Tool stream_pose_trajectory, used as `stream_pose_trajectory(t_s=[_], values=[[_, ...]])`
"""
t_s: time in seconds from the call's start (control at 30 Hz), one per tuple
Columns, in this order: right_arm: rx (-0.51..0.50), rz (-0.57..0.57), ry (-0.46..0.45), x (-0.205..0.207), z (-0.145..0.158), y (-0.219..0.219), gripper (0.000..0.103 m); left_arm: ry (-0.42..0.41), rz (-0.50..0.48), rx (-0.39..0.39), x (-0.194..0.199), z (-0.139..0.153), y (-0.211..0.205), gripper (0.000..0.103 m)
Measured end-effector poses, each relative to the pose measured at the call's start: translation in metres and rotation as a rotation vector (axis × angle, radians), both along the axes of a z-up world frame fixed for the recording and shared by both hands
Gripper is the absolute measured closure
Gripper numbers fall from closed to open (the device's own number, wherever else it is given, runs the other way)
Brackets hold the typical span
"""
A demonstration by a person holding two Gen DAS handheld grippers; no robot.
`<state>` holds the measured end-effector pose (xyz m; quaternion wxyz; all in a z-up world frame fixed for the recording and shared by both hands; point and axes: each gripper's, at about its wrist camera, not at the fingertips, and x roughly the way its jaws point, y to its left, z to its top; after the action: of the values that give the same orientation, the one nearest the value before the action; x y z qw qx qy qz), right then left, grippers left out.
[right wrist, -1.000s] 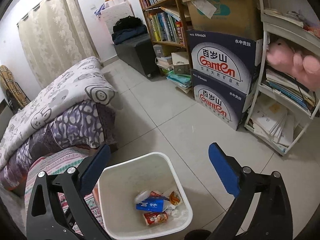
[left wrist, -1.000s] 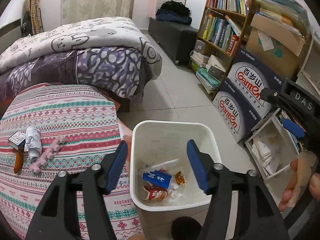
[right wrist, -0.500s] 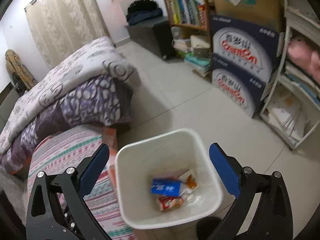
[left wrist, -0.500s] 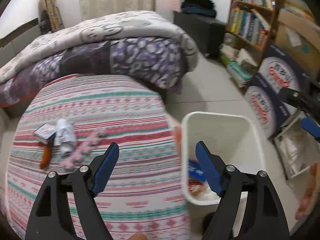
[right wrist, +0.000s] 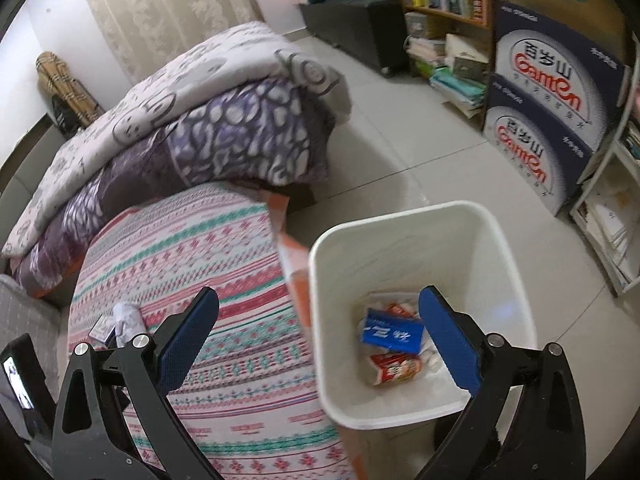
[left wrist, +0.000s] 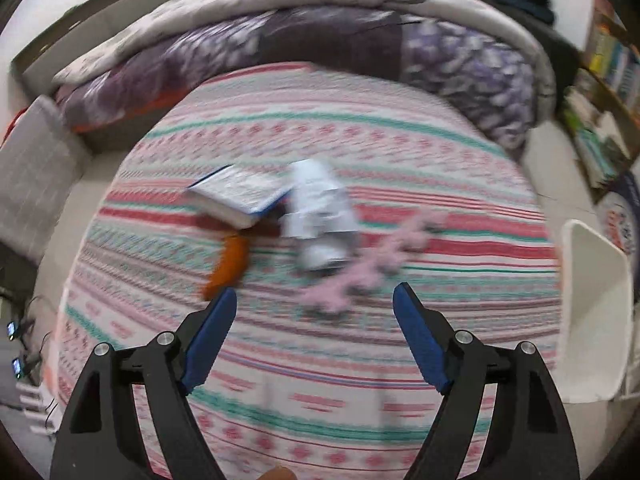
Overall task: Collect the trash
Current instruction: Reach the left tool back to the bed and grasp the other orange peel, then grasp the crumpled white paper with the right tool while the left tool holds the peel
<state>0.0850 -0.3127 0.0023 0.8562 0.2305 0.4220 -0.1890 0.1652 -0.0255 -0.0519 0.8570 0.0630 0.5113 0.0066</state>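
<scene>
Left wrist view: I look down on a striped bedspread [left wrist: 320,360] with blurred litter lying on it.
My left gripper [left wrist: 314,312]: jaws stand wide apart, nothing between them, touching nothing.
Litter on the bedspread: a small box [left wrist: 240,194], a crumpled white wrapper [left wrist: 320,216] just beside it, an orange piece [left wrist: 230,264] below the box, and a pink strip [left wrist: 368,264] running from the wrapper toward my right finger.
Bin from the left: the white trash bin [left wrist: 596,320] shows at the right edge, off the bed.
My right gripper [right wrist: 318,318]: jaws wide apart, empty, hanging over the bin's near rim.
Bin contents: a blue packet [right wrist: 392,334] and a red packet [right wrist: 396,368] lie at the bottom, touching.
Bin position: on the floor, tight against the bed's corner.
Behind: folded quilts [right wrist: 200,128] lie on the bed.
</scene>
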Motion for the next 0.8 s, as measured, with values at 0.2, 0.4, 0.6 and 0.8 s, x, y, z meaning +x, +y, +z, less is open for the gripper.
stream_pose_trajectory(t_s=[0.2,0.4,0.6,0.8], values=[[-0.005,0.058,0.021,0.017,-0.01,0.03,0.007,0.053,0.089,0.002,0.022,-0.02,0.054,0.025],[0.002,0.135,0.037,0.031,-0.02,0.058,0.007,0.056,0.095,-0.031,0.042,-0.038,0.072,0.029],[0.009,0.272,0.056,0.053,-0.034,0.096,0.007,0.082,0.084,-0.083,0.049,-0.062,0.083,0.054],[-0.006,0.424,0.043,0.086,-0.043,0.148,0.007,0.055,0.191,-0.177,0.046,-0.053,0.117,0.083]])
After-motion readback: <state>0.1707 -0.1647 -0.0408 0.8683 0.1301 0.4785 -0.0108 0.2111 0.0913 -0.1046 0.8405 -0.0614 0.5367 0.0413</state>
